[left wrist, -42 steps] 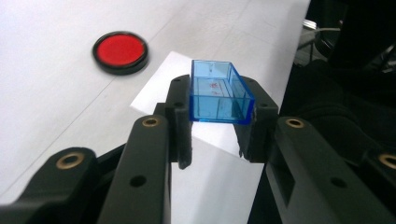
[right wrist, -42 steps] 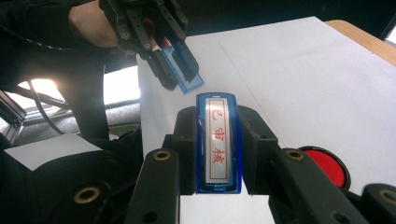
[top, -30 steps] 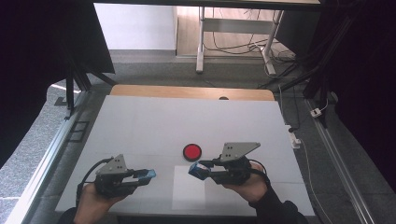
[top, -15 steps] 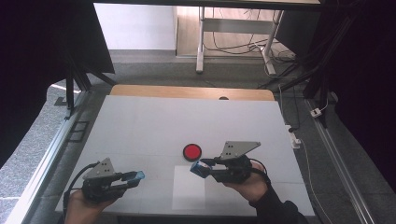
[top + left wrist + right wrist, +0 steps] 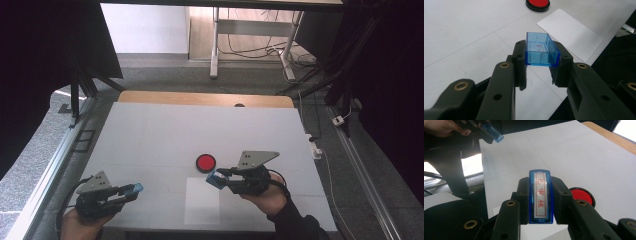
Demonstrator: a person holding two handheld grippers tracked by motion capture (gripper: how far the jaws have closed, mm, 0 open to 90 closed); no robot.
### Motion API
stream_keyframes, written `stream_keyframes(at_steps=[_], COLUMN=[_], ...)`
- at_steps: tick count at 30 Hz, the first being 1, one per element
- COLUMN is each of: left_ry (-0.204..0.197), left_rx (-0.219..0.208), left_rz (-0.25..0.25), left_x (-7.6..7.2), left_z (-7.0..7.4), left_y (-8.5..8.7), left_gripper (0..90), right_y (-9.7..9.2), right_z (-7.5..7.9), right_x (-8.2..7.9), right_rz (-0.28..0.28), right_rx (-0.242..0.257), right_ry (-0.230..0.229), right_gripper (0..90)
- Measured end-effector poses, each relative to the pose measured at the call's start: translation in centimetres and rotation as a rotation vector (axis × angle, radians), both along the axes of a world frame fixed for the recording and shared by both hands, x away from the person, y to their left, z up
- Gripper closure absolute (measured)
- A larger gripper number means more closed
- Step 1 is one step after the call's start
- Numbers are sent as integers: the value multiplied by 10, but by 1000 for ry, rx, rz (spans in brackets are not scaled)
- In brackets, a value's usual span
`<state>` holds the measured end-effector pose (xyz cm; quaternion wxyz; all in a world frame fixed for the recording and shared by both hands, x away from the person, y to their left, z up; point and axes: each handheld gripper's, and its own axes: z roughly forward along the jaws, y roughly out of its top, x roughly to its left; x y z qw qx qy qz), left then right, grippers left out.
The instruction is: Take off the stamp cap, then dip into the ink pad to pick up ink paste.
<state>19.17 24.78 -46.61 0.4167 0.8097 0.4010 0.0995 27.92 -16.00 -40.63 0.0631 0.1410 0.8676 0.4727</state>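
My left gripper (image 5: 131, 189): matte black moulded jaws, brass-coloured bushings, grey three-cornered top plate, black trailing cable. My right gripper (image 5: 216, 179): same black jaw build, brass bushings, grey perforated triangular plate, black cable. Right forearm: dark sleeve.

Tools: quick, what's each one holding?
Left tool: closed on a clear blue cap.
Right tool: closed on a blue stamp.

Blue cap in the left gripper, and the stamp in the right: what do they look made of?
Blue cap: looks like clear, glossy, tinted hard plastic; the table shows through its walls. Stamp: similar blue translucent plastic body, with a white label with red characters, probably paper under a clear cover.
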Motion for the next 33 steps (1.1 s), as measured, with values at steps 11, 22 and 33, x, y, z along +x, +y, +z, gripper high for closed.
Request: stream_keyframes(at_steps=[11,22,33], left_ry=[53,63,23], left_rx=[-20,-24,5], left_rz=[-13,-8,2], left_x=[2,3,1], left_z=[-8,-9,-8], left_y=[5,5,5], left_gripper=[687,688,687], right_y=[-2,-2,1], right_z=[-1,-3,-4], right_x=[1,8,21], right_rz=[-20,-61,-83], right_rx=[-1,-1,14], right_ry=[6,17,49], right_gripper=[713,713,712])
